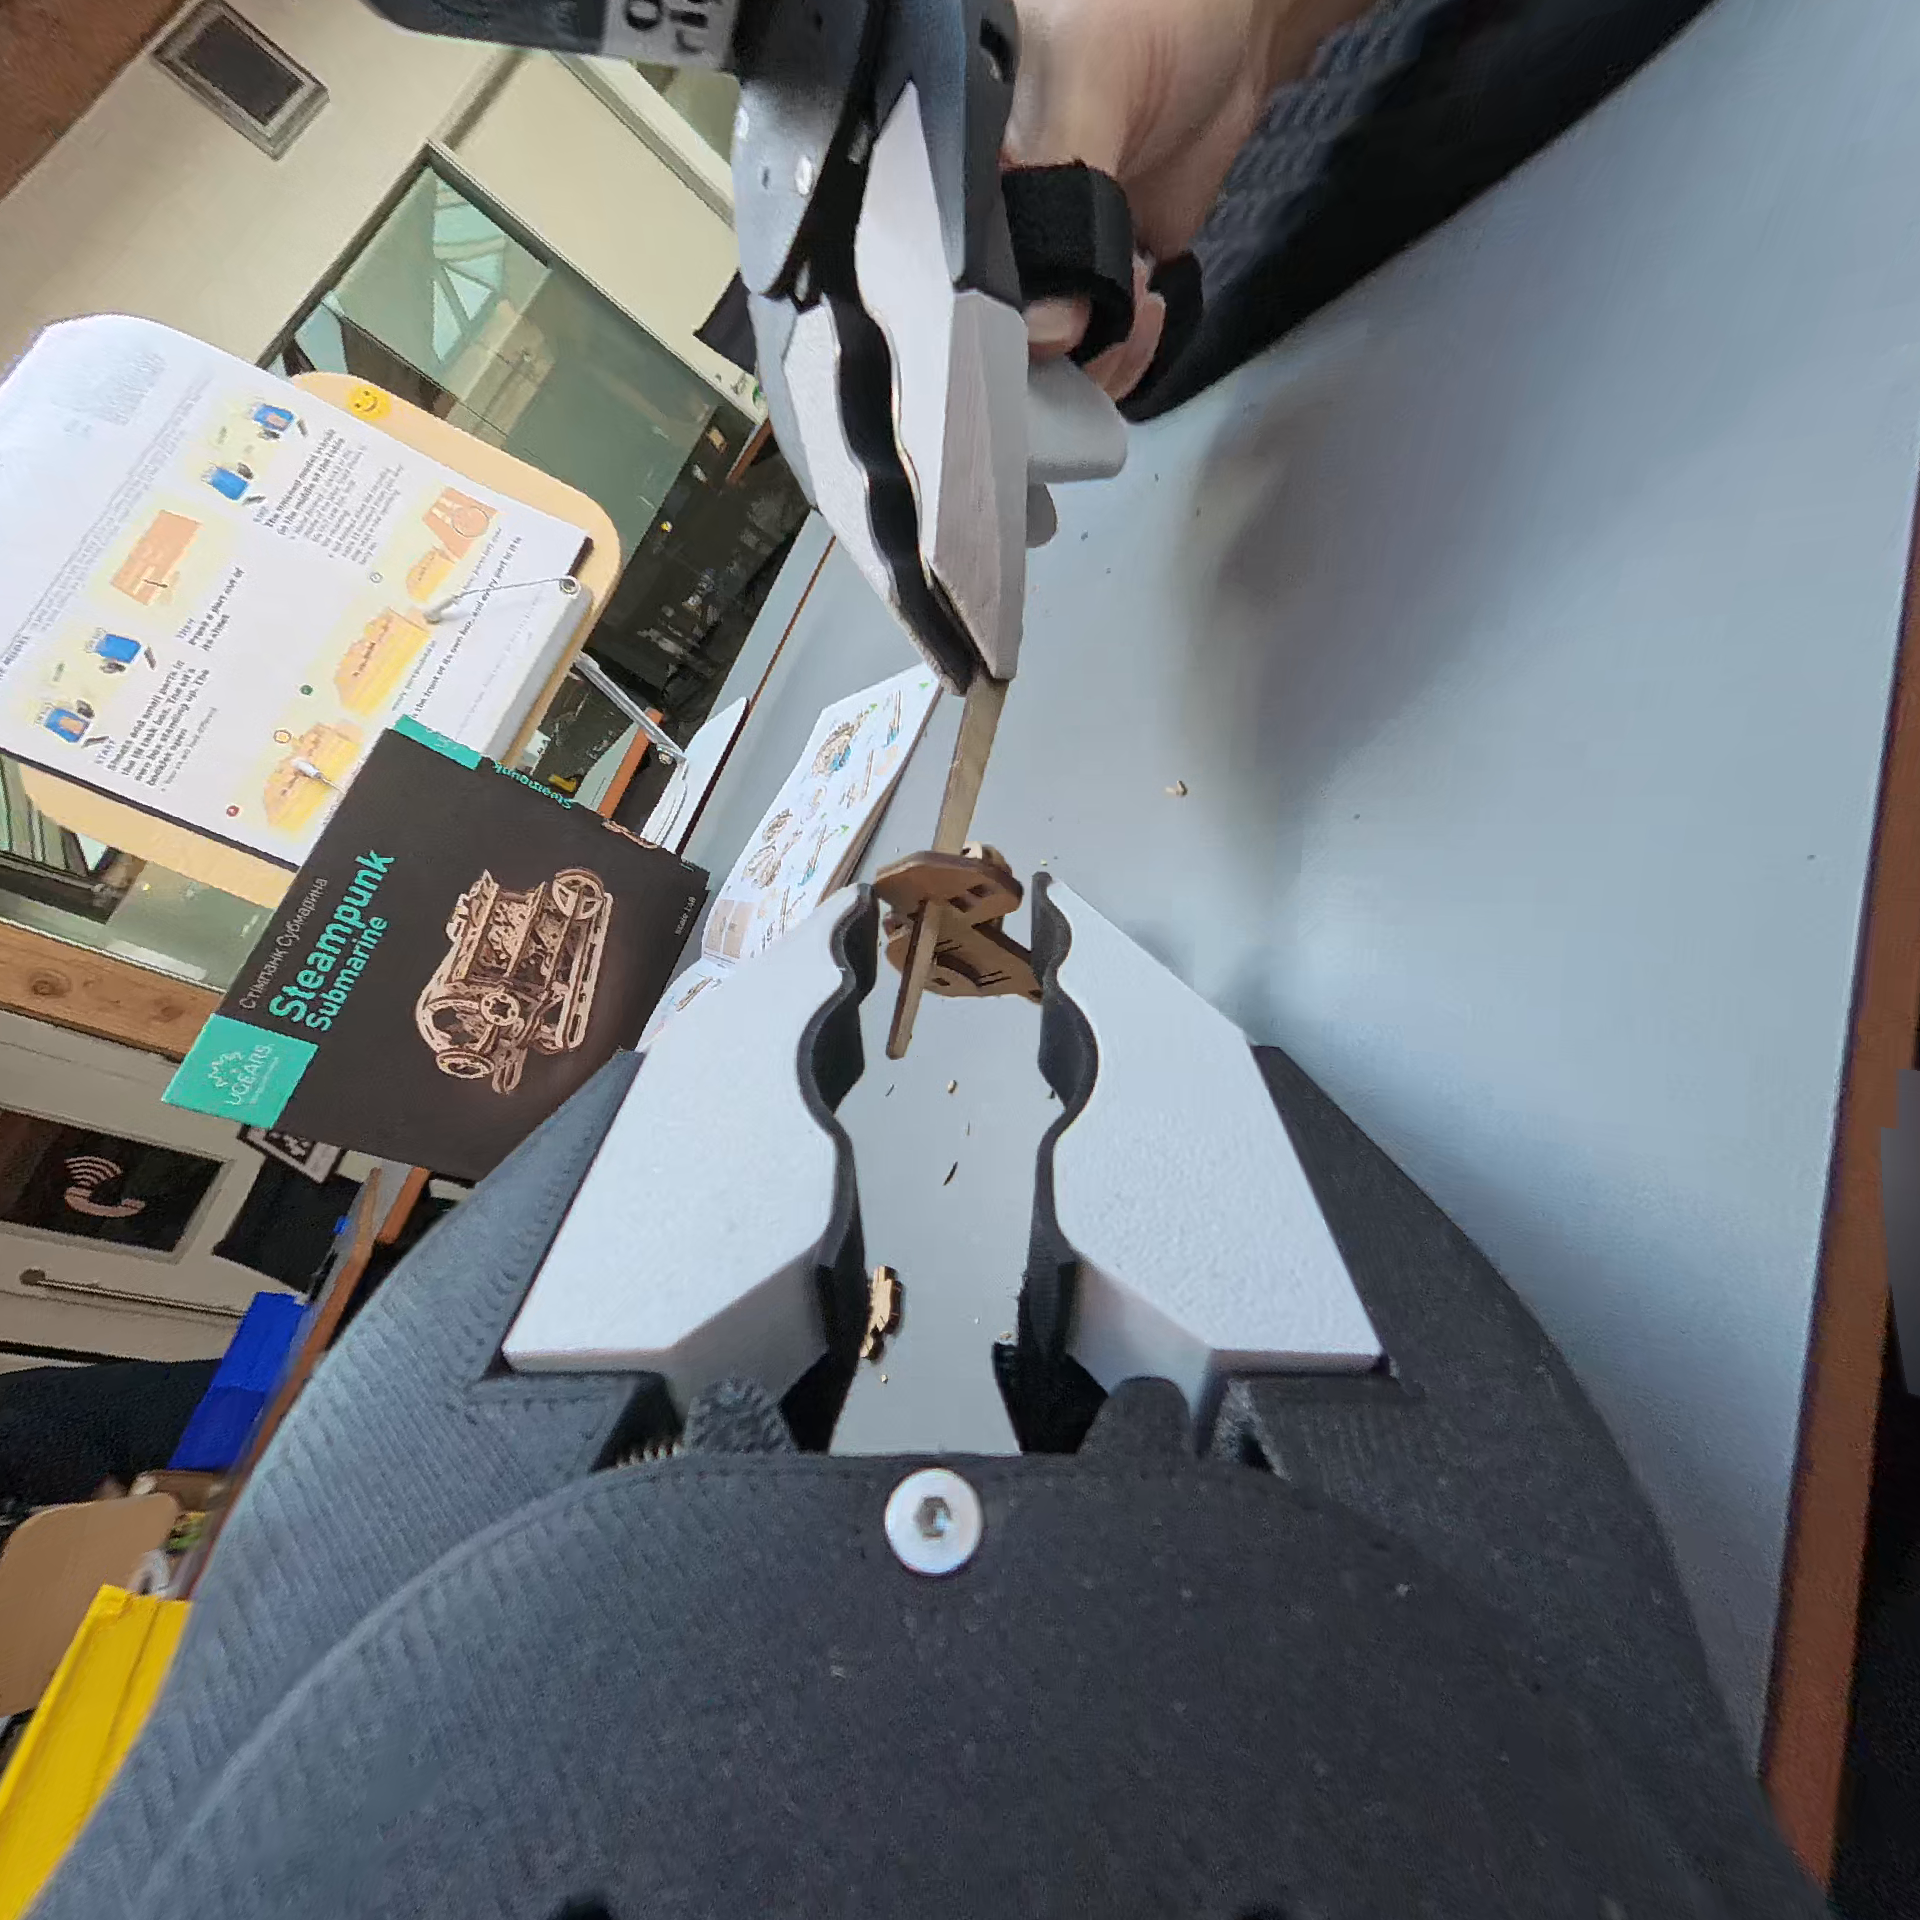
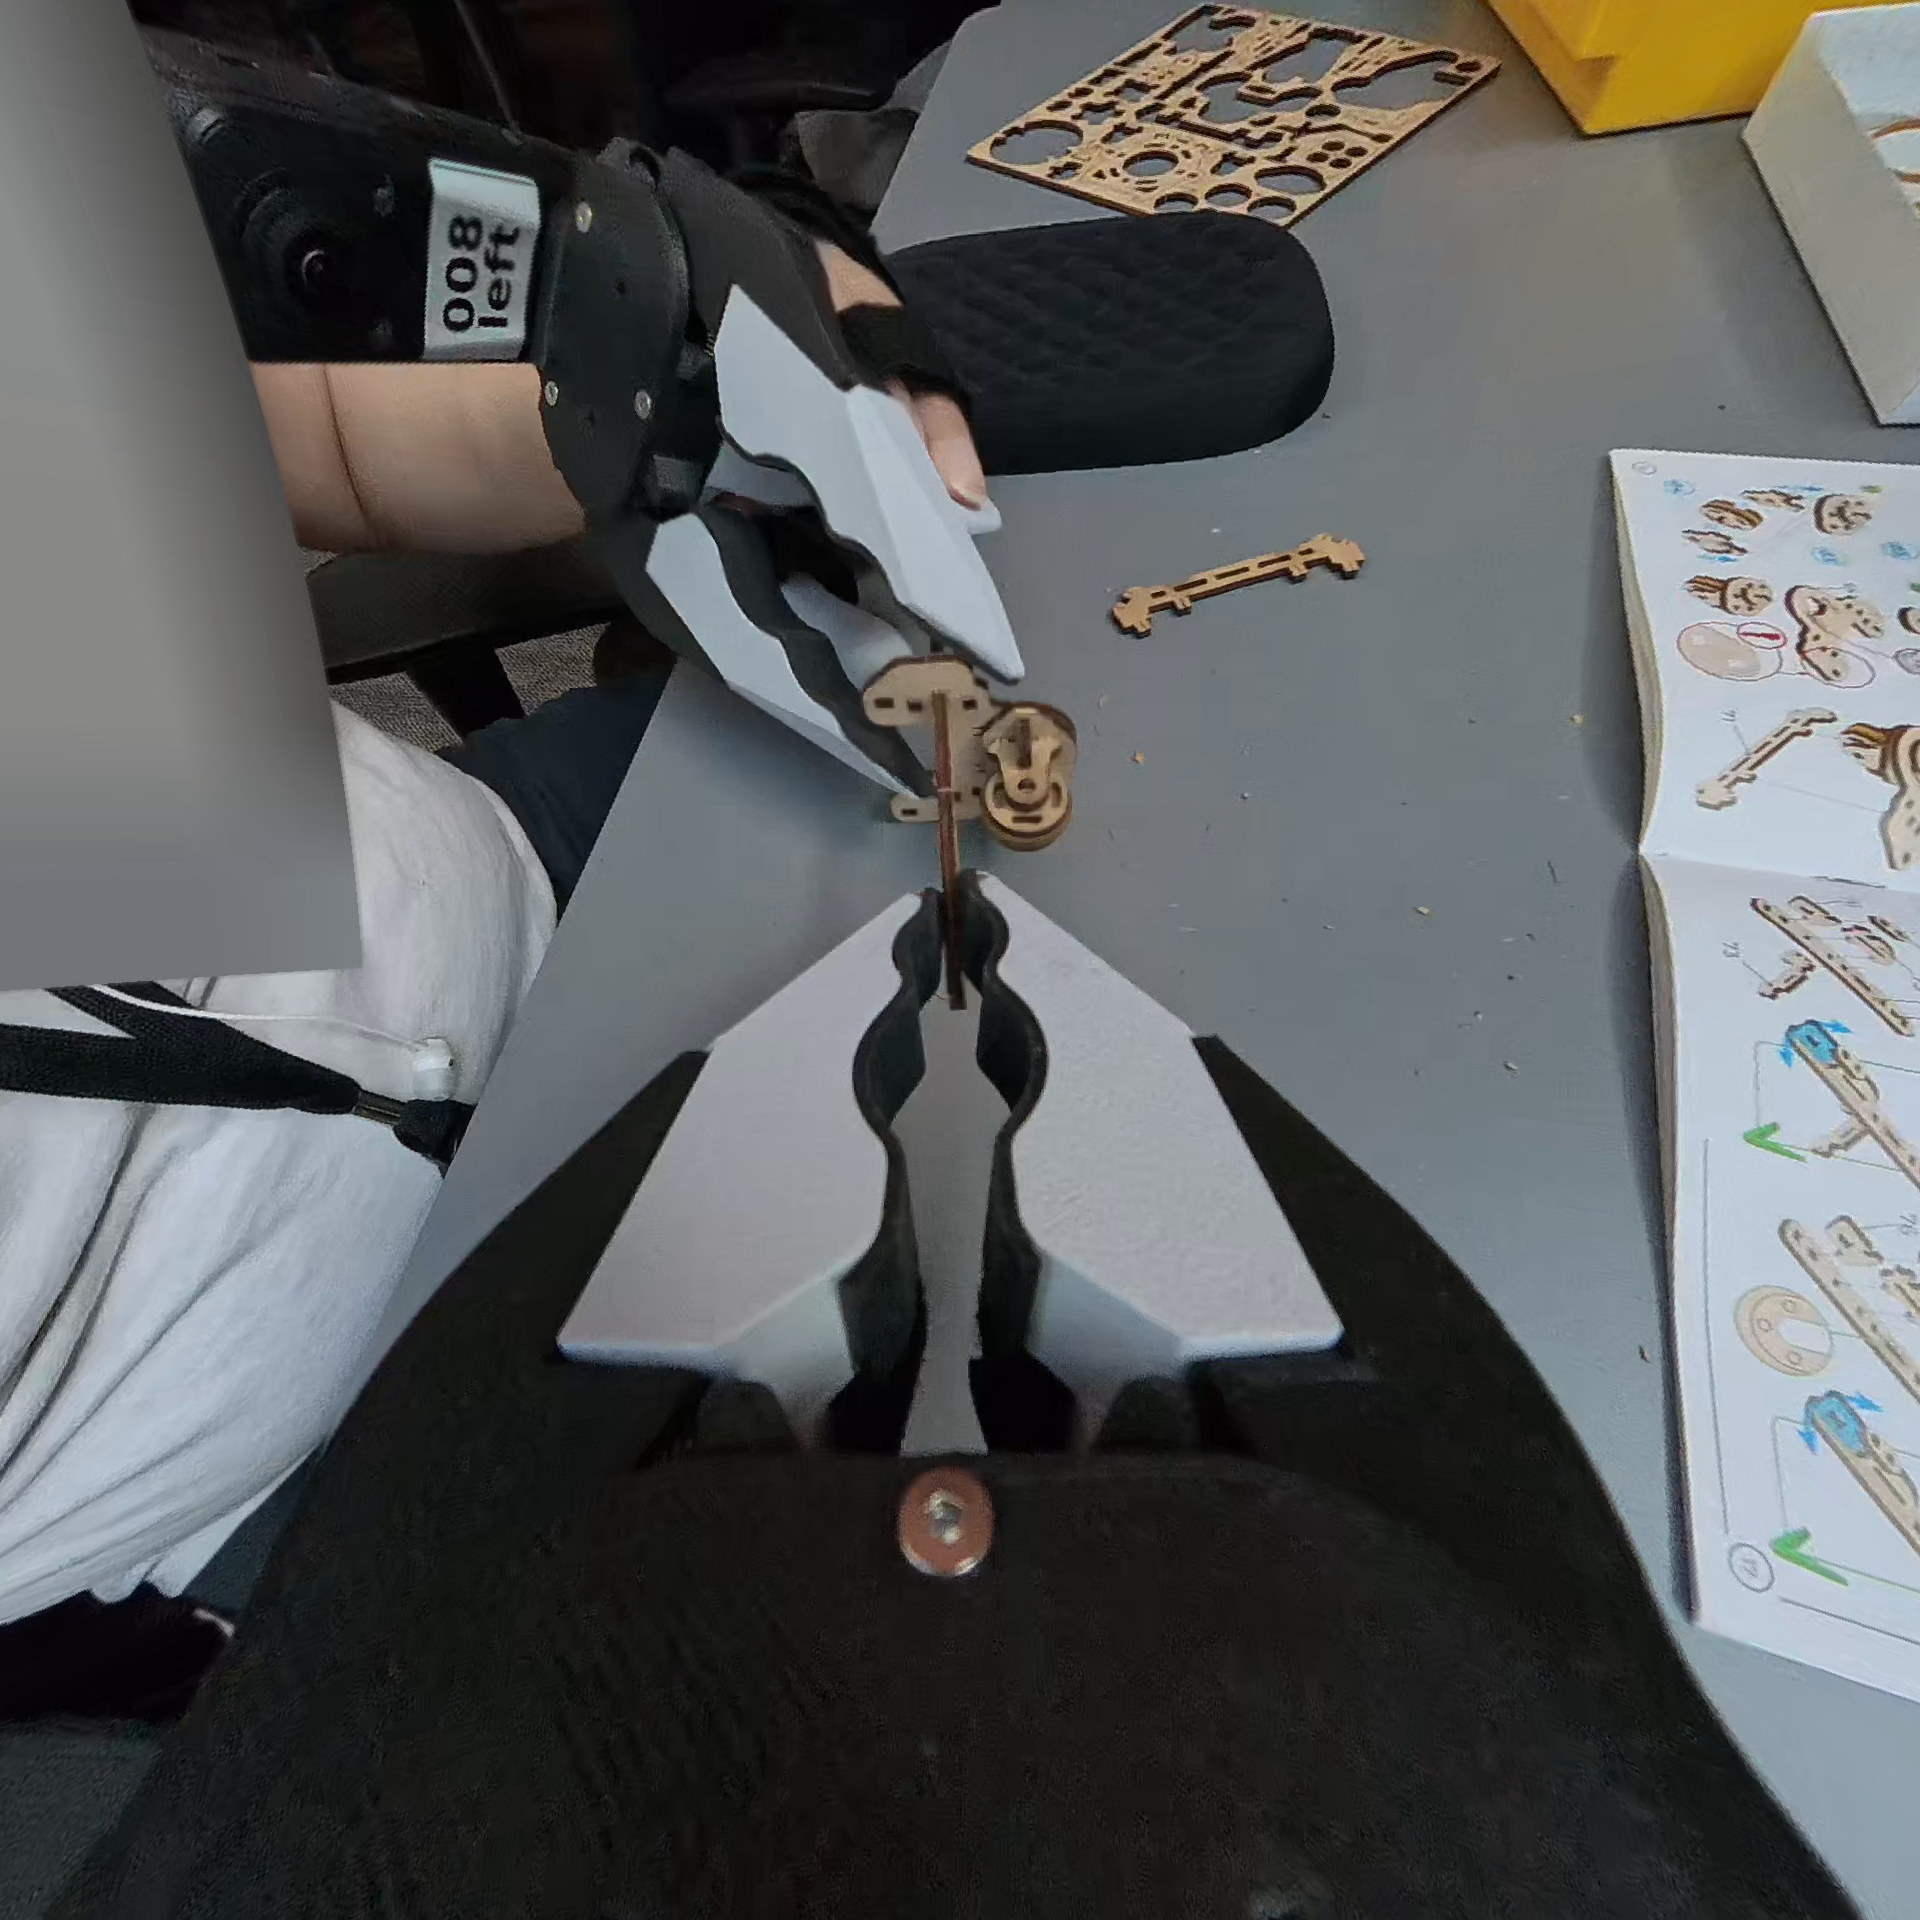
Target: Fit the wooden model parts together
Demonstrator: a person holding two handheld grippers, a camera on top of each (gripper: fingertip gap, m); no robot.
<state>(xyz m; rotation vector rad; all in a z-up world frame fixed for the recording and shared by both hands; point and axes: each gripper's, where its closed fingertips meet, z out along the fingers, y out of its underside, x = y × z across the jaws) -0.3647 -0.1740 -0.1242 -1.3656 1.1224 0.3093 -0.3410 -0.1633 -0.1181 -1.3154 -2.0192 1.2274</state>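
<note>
My left gripper [image 1: 954,899] is shut on a small wooden assembly [image 1: 961,930], gripping a flat plate by its edges. In the right wrist view the left gripper [image 2: 961,727] reaches in from the upper left, and the assembly [image 2: 925,707] carries a round wheel-like part [image 2: 1029,779]. My right gripper [image 2: 951,904] is shut on a thin wooden strip [image 2: 945,831]. The strip [image 1: 966,769] passes through a slot in the assembly and sticks out below it. In the left wrist view the right gripper [image 1: 971,670] comes down from above. Both hold the parts just above the grey table [image 2: 1351,831].
A loose notched wooden bar [image 2: 1236,587] lies beyond the assembly, near a black padded rest [image 2: 1112,343] and a punched-out wooden sheet [image 2: 1236,104]. An open instruction booklet [image 2: 1787,935] lies at the right. A yellow bin [image 2: 1662,62] and a white box [image 2: 1849,208] stand far right. A black kit box [image 1: 447,956] stands upright. Only a small space, under 4 cm, lies between the two pairs of fingers. The loose notched wooden bar [image 2: 1236,587] sits 12 cm or so from the ends of my left fingers.
</note>
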